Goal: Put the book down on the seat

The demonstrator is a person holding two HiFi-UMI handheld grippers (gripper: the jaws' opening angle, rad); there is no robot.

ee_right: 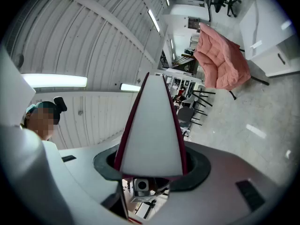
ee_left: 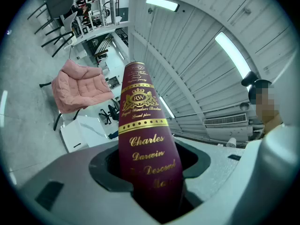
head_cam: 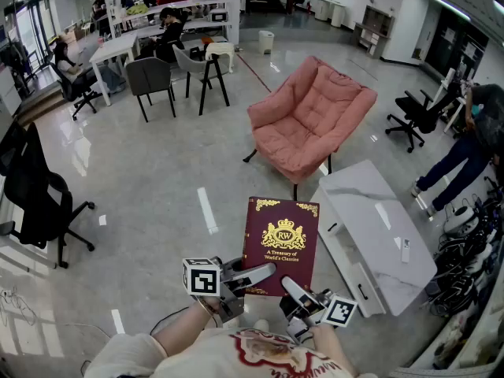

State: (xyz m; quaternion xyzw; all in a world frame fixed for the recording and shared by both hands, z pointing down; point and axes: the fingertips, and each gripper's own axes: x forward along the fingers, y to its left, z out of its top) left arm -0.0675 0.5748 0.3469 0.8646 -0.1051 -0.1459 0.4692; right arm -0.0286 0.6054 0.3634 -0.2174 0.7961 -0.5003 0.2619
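Observation:
I hold a maroon book with gold lettering above the floor, cover up, between both grippers. My left gripper is shut on its near left corner; in the left gripper view the spine stands between the jaws. My right gripper is shut on the near right corner, and the right gripper view shows the white page edge clamped in the jaws. The pink cushioned seat stands ahead on the floor, well beyond the book, with nothing on it. It also shows in the left gripper view and the right gripper view.
A white low cabinet stands right of the book, close to the seat's legs. A black office chair is at the left. Grey chairs and desks with seated people fill the back left. A person stands at the right.

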